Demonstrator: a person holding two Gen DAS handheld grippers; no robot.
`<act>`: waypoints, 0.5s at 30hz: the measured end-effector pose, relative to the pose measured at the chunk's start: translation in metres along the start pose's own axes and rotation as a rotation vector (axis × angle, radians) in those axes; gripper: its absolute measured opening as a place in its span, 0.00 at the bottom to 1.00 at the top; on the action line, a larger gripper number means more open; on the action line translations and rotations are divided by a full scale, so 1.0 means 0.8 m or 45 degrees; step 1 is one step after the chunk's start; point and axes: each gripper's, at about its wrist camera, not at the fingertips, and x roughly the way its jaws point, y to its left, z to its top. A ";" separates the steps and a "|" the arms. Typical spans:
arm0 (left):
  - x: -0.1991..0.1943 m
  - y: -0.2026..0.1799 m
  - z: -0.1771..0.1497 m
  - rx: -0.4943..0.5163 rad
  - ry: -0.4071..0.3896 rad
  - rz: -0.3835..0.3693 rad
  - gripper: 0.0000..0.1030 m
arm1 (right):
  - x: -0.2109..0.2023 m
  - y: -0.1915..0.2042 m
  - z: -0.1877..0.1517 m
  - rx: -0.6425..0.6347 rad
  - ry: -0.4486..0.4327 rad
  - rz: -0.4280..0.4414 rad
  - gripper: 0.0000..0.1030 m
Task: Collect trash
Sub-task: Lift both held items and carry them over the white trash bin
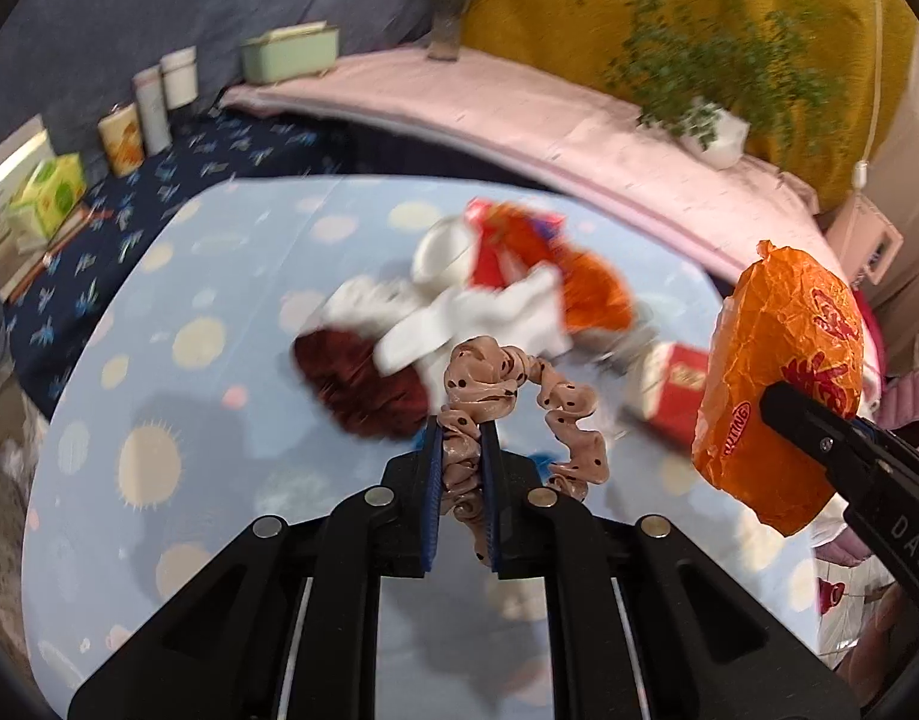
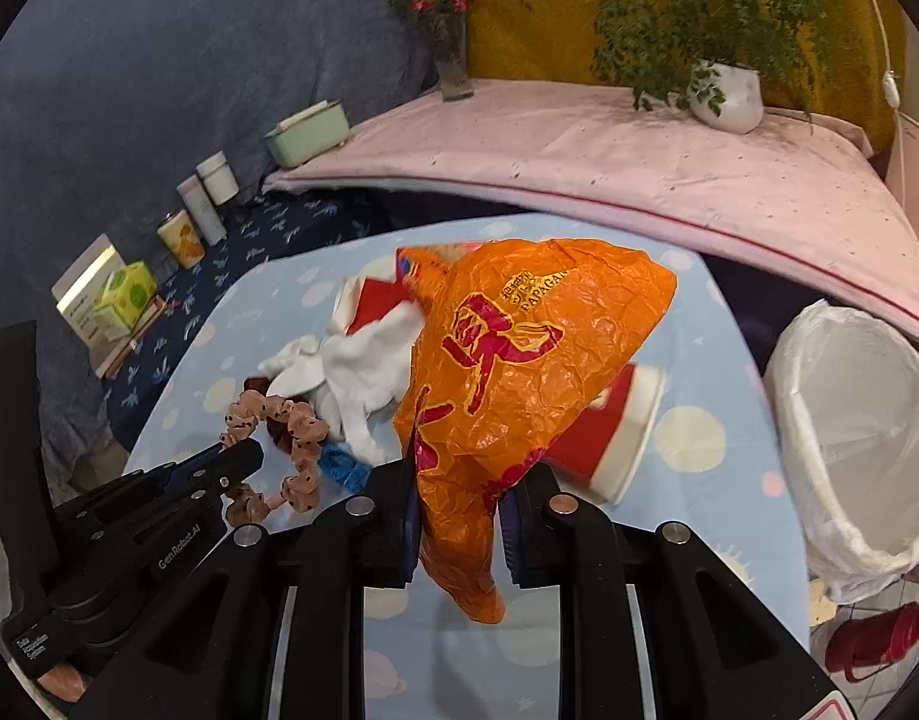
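Observation:
My left gripper (image 1: 462, 432) is shut on a pink polka-dot scrunchie (image 1: 519, 396), which hangs lifted above the light-blue tablecloth (image 1: 219, 360). Pinched in my shut right gripper (image 2: 459, 480) is a crumpled orange plastic bag (image 2: 519, 360), also off the table. The left wrist view shows that bag (image 1: 777, 360) at the right, with the right gripper (image 1: 783, 402) behind it. The left gripper (image 2: 243, 456) and scrunchie (image 2: 297, 426) appear at the left of the right wrist view. On the table lie white cloths (image 1: 459, 324), a dark red scrunchie (image 1: 363, 384), a red paper cup (image 2: 609, 444) and a small blue item (image 2: 342, 471).
A bin lined with a white bag (image 2: 861, 432) stands right of the table. Behind are a pink-covered ledge (image 2: 579, 168) with a potted plant (image 2: 729, 96), a flower vase (image 2: 453, 66) and a green box (image 2: 306, 132). Canisters (image 2: 216, 180) line the left. A red bottle (image 2: 879, 636) lies on the floor.

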 end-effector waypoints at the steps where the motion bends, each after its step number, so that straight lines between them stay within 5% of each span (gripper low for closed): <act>1: -0.005 -0.012 0.007 0.016 -0.018 -0.017 0.11 | -0.009 -0.008 0.006 0.009 -0.019 -0.015 0.19; 15: -0.035 -0.236 0.061 0.294 -0.149 -0.257 0.11 | -0.111 -0.163 0.029 0.132 -0.197 -0.327 0.20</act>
